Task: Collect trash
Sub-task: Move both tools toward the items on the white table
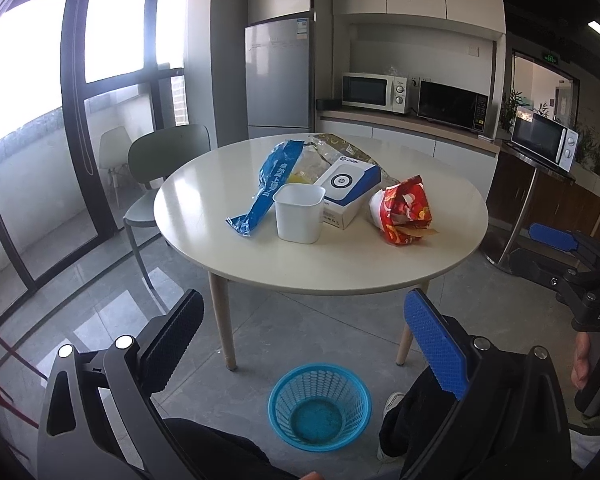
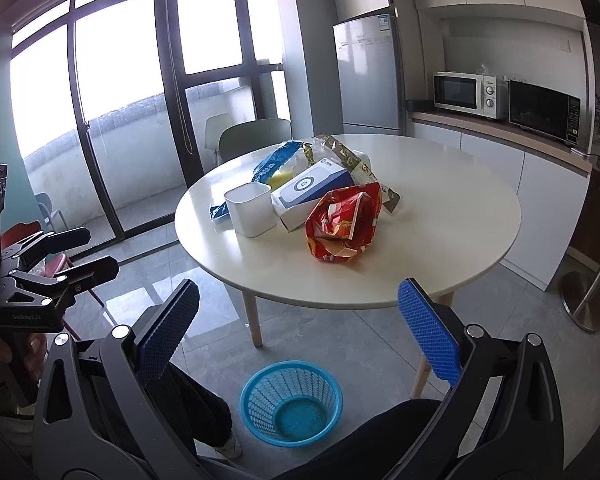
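On the round white table [image 1: 320, 264] [image 2: 440, 240] lie a blue wrapper [image 1: 266, 188] [image 2: 274, 160], a white square cup [image 1: 299, 213] [image 2: 251, 209], a white and blue box [image 1: 346, 188] [image 2: 308, 190], a crumpled red bag [image 1: 404, 210] [image 2: 342, 222] and a clear patterned wrapper [image 1: 340, 146] [image 2: 340, 152]. A blue mesh bin [image 1: 319, 406] [image 2: 291, 402] stands empty on the floor in front of the table. My left gripper [image 1: 304, 338] [image 2: 72, 254] is open, held short of the table. My right gripper [image 2: 298, 328] [image 1: 540, 252] is open too, with nothing between its fingers.
A green chair [image 1: 168, 160] [image 2: 256, 134] stands at the table's far left. A fridge [image 1: 278, 76] and a counter with microwaves [image 1: 452, 106] line the back wall. Glass doors [image 1: 80, 120] fill the left side. The person's dark-clad legs [image 2: 196, 404] flank the bin. A metal stand base [image 2: 588, 300] sits right.
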